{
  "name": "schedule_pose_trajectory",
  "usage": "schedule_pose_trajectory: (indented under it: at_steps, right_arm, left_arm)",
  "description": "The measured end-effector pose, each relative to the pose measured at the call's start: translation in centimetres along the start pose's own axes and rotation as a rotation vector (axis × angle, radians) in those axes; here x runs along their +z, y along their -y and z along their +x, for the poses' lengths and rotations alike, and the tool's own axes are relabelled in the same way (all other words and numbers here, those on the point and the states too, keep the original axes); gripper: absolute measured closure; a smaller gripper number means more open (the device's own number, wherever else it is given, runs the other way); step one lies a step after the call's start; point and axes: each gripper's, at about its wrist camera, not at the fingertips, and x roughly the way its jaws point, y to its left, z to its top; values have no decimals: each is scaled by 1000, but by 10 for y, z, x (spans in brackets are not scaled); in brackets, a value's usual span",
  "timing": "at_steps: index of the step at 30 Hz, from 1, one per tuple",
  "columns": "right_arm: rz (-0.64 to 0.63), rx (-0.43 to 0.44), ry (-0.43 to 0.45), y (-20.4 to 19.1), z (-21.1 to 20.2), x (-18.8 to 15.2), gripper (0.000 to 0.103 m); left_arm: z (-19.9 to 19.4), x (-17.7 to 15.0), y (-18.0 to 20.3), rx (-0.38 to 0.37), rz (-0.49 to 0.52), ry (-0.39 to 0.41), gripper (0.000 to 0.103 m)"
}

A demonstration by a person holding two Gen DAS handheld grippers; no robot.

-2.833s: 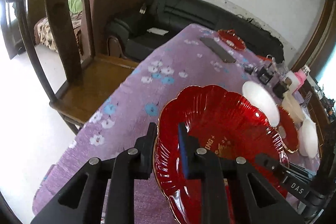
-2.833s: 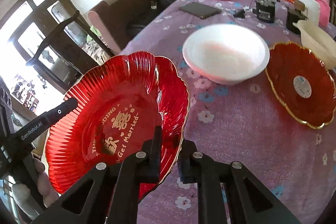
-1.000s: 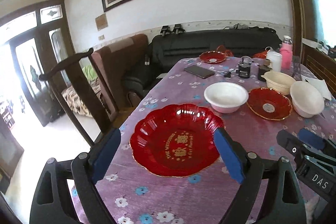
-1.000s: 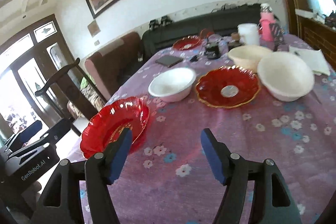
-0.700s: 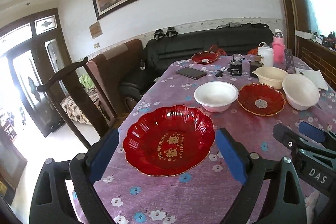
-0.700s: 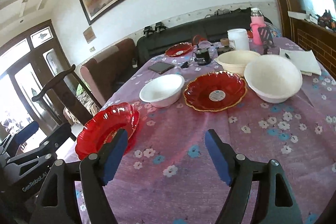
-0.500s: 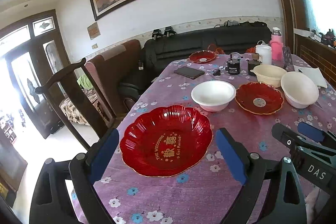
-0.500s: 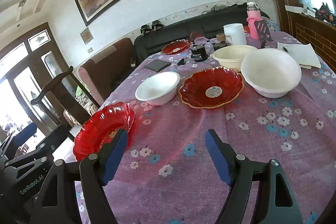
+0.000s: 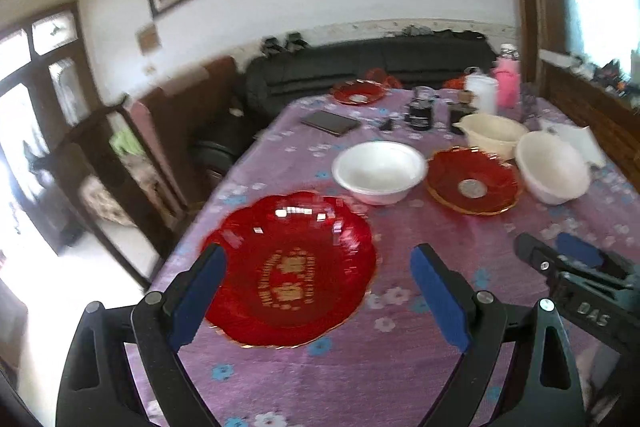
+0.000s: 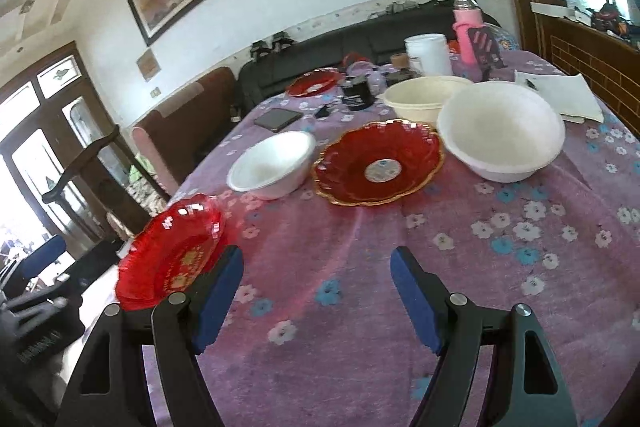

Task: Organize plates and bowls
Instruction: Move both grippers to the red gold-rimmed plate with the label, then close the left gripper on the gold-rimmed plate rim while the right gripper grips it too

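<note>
The tabletop (image 10: 460,267) wears a purple flowered cloth. Taking the gold-rimmed red plate (image 10: 380,163) as landmark: the large red plate (image 9: 290,269) lies on the cloth near its left, a white bowl (image 10: 272,163) just left, a larger white bowl (image 10: 500,131) just right, a cream bowl (image 10: 424,99) behind. Left gripper (image 9: 316,297) and right gripper (image 10: 316,291) hover, fingers spread and empty.
</note>
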Motion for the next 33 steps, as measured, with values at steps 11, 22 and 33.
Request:
schedule_pose_trajectory:
  at_steps: [11,22,33]
  right_arm:
    - [185,-46,-131,67,50,46,23]
    - [219,-123,-200,87,115,64,27]
    - [260,-86,-212,105,135,64,87]
  left_arm:
    - [59,95,-1,-264,-91,-23,10]
    - [183,138,80,-400,-40,-211,10]
    - [226,129,99,-395,-77,-289,10]
